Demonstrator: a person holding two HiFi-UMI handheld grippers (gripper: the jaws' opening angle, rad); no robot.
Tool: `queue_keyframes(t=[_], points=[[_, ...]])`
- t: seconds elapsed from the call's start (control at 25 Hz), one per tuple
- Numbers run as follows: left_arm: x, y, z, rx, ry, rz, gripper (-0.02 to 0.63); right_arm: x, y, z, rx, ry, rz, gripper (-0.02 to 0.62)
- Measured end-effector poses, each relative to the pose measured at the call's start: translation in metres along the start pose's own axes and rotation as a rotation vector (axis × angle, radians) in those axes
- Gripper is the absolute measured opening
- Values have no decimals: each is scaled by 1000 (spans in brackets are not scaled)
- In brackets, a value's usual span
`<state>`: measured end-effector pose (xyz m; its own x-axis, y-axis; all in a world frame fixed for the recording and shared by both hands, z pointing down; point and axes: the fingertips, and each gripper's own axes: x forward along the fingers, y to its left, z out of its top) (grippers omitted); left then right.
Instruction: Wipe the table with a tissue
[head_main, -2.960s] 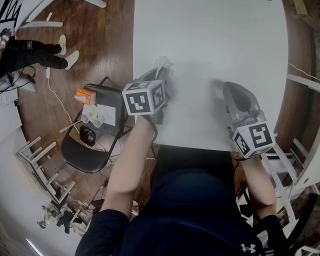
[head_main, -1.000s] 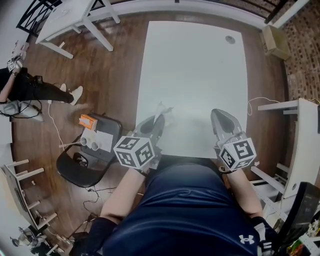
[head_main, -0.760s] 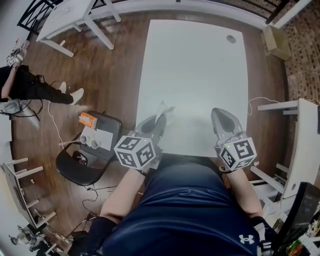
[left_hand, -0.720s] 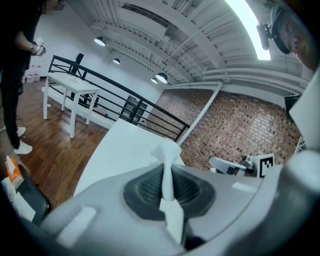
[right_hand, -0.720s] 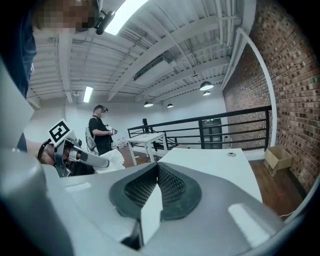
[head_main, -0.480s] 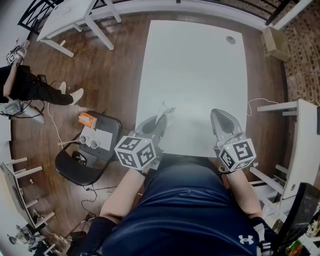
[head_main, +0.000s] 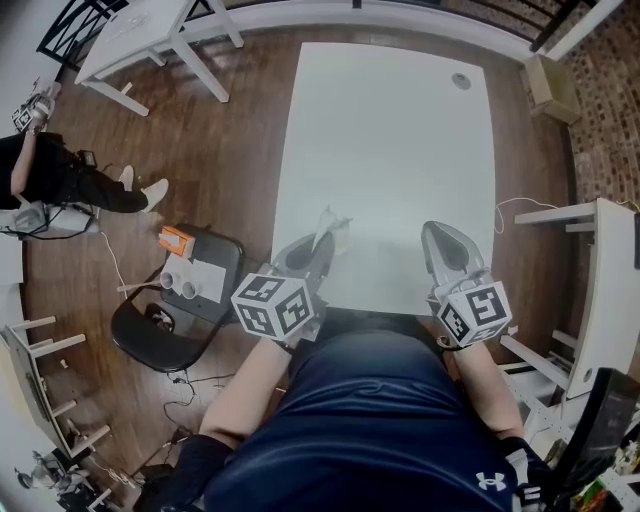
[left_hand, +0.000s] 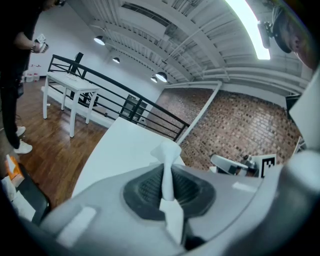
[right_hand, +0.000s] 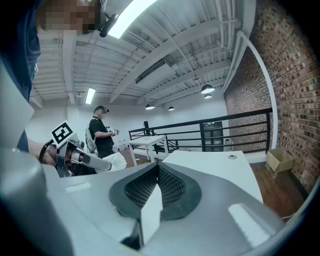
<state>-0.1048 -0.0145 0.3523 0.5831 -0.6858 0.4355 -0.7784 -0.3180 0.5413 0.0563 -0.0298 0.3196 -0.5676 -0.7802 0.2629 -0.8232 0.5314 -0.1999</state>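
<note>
My left gripper (head_main: 322, 240) is shut on a white tissue (head_main: 330, 220), over the near left part of the white table (head_main: 390, 140). In the left gripper view the tissue (left_hand: 167, 152) sticks out crumpled past the closed jaws of the left gripper (left_hand: 167, 170). I cannot tell whether it touches the tabletop. My right gripper (head_main: 437, 230) hovers over the table's near right part, shut with nothing in it. The right gripper view shows the right gripper (right_hand: 157, 167) with its pads pressed together, and the left gripper (right_hand: 82, 156) with the tissue (right_hand: 114, 161) at its left.
A black folding chair (head_main: 150, 325) with an orange box (head_main: 172, 241) and white items stands left of the table. A small round disc (head_main: 461, 80) lies at the table's far right. A person (head_main: 60, 185) stands far left. White furniture (head_main: 600, 280) is on the right.
Since three seconds ago the view has pulled back and both grippers now sit nearer the table's near edge. Over the last second they have barely moved; the tissue stays pinched.
</note>
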Motion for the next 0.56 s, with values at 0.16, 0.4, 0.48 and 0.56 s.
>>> queue_keyframes(t=[0.16,0.4,0.48,0.56], points=[[-3,0,-5,0,8,2,8,-3,0,-3,4,2,-5,9],[-3,-2,-7,-1,10,-2,9,-5,-1,-5,4,3,-10,9],[-4,-4,-8,0,10,-3,9,-6,0,-6,3,3,-9,9],[-4,-5,-9,1,11,-4,9,-7,0,-6,2,2,-7,9]])
